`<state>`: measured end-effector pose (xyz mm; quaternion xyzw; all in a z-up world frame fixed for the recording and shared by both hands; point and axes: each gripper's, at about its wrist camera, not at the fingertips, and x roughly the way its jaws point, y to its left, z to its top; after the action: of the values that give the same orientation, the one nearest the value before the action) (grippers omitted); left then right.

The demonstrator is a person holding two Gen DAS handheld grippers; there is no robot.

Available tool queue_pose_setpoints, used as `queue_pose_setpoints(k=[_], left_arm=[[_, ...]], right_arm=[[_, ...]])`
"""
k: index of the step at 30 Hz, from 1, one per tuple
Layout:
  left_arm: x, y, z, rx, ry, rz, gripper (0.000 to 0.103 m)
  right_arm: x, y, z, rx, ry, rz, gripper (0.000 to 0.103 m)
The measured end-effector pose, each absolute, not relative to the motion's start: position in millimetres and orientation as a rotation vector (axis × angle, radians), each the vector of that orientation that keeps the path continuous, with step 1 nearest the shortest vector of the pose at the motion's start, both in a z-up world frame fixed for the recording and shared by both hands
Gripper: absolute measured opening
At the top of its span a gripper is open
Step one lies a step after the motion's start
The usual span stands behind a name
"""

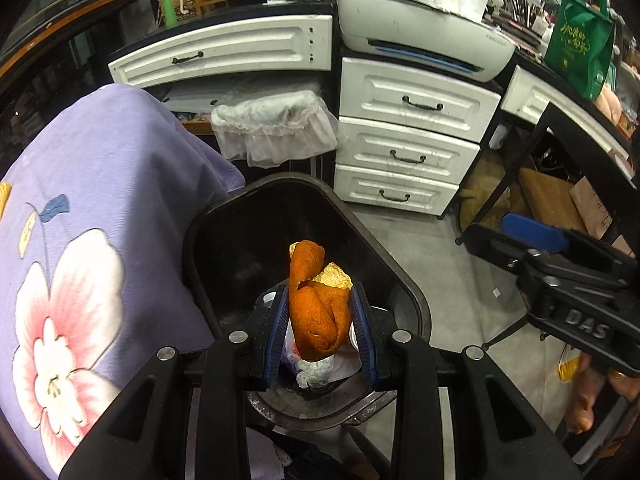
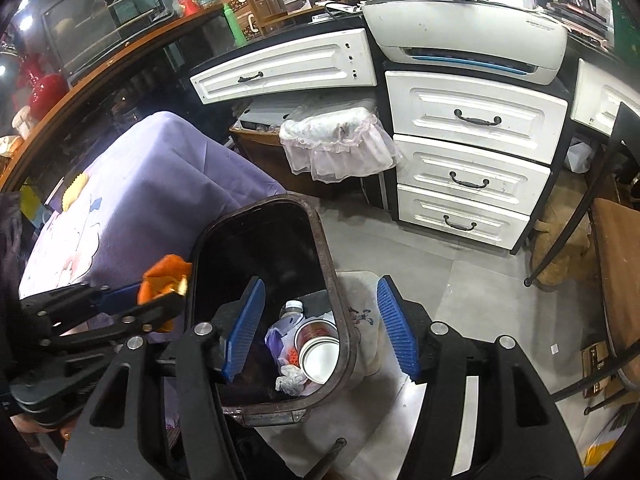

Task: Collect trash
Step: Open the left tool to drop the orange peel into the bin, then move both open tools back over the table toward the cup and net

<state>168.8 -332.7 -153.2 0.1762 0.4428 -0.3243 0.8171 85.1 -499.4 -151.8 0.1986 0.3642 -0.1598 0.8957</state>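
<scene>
A white three-drawer wooden cabinet (image 2: 472,160) stands on the grey tiled floor (image 2: 460,280), a white printer (image 2: 468,36) on top.

In the left wrist view the orange peel (image 1: 316,312) covered most of what lay in the black bin (image 1: 404,284), so only a bit of crumpled white tissue (image 1: 316,374) showed under it. The bin's far inside was too dark to read. The right tool (image 1: 532,236) was cut off by the right edge, its second finger hidden. In the right wrist view the left tool (image 2: 160,300) hid the peel's lower part, and the bottle (image 2: 291,312) showed only its cap and shoulder. The purple flowered cloth (image 2: 160,184) hid whatever it draped. Labels on the jars along the tabletop (image 2: 132,46) were too small to read.
</scene>
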Motion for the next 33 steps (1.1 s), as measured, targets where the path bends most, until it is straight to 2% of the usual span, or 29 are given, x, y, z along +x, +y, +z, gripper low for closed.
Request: queue_pose_setpoints(k=[6, 10, 11, 25, 27, 29, 33], left_arm=[[173.7, -337.4, -163.0, 0.379, 0.969, -0.687, 0.035], [172.1, -335.3, -158.3, 0.360, 0.941, -0.695, 0.069], [172.3, -335.0, -156.7, 0.352, 0.936, -0.698, 0.072], [163.5, -308.5, -117.7, 0.251, 0.865, -0.735, 0.085], [161.3, -300.4, -107.6, 0.233, 0.834, -0.727, 0.086], [159.3, -294.0, -99.0, 0.226, 0.801, -0.719, 0.090], [154.9, -276.7, -79.2, 0.226, 0.706, -0.688, 0.097]], right_arm=[[83.2, -502.8, -150.9, 0.418, 0.753, -0.338, 0.061], [83.2, -504.3, -150.5, 0.417, 0.753, -0.338, 0.061], [83.3, -504.7, -150.5, 0.419, 0.753, -0.339, 0.061], [90.8, -491.4, -137.6, 0.422, 0.739, -0.292, 0.065], [93.1, -487.2, -135.0, 0.426, 0.735, -0.277, 0.066], [94.3, -482.5, -131.4, 0.423, 0.724, -0.271, 0.075], [100.9, -466.6, -121.7, 0.391, 0.707, -0.233, 0.076]])
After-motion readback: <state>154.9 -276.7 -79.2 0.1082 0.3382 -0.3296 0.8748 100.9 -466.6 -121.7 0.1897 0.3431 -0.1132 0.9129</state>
